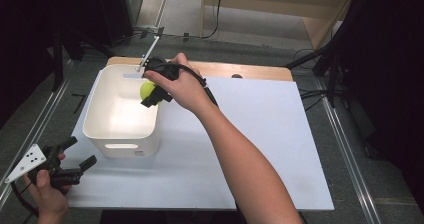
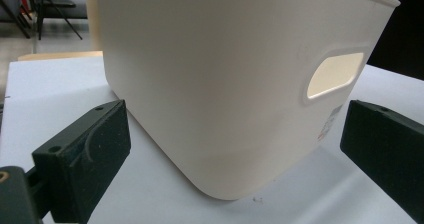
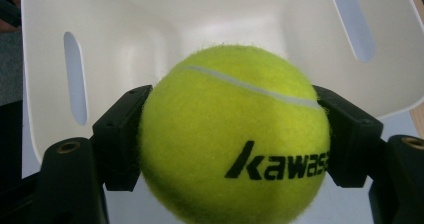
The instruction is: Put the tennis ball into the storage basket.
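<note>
Yellow-green felt marks the tennis ball, clamped between the two black jaws of the right hand-held gripper. In the right gripper view the jaws press the ball at its 9 and 3 o'clock sides, with black lettering across its lower front and a white seam arcing over its top. The ball hangs over the open mouth of the white plastic bin, near the bin's rim at about 1 o'clock, above the bin's floor and not resting on it. The person's right forearm comes in from the 6 o'clock edge of the high view and stretches diagonally toward 11 o'clock, the wrist bent so the right hand curls over its tool and points it down into the bin.

Over at 8 o'clock of the bin, the left hand holds the left hand-held gripper low beside the white counter, its jaws spread wide with nothing between them. In the left gripper view they point toward the bin's outer wall and its oval handle slot, apart from both.
</note>
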